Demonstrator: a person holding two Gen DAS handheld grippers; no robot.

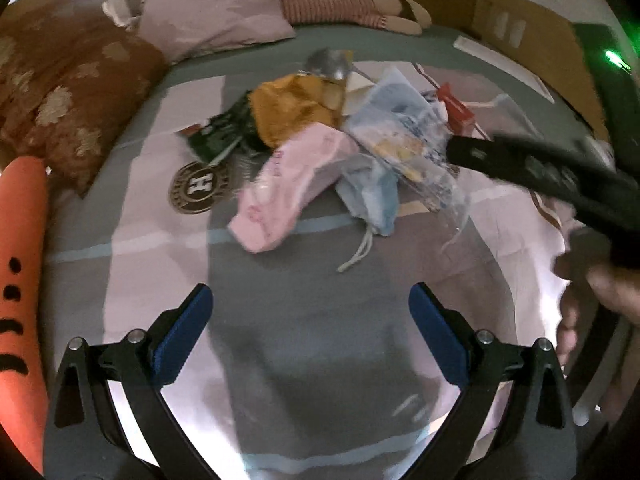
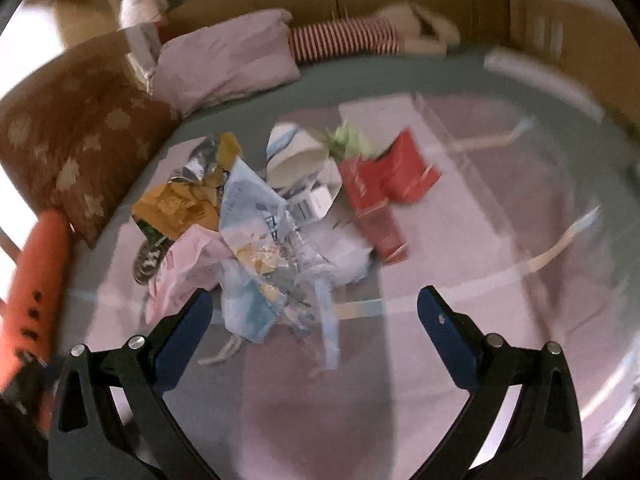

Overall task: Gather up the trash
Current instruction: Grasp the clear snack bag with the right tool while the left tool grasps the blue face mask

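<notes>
A heap of trash lies on the bed sheet (image 1: 304, 340). In it are a pink wrapper (image 1: 288, 184), a yellow bag (image 1: 292, 112), a dark green packet (image 1: 218, 136), a crumpled clear and blue plastic bag (image 2: 264, 232), a pale blue face mask (image 1: 372, 196), a paper cup (image 2: 294, 156) and red cartons (image 2: 384, 184). My left gripper (image 1: 310, 292) is open over bare sheet, short of the pink wrapper. My right gripper (image 2: 316, 296) is open, and the plastic bag's lower edge hangs between its blue pads, untouched. The right gripper's black fingers (image 1: 520, 160) reach over the heap from the right.
A brown flowered pillow (image 1: 68, 92) and a pale pink pillow (image 1: 216, 16) lie at the back left. An orange plush toy (image 1: 20, 264) is at the left edge and a striped doll (image 1: 344, 4) at the back. A round badge (image 1: 200, 186) lies beside the heap. A hand (image 1: 592, 300) is at right.
</notes>
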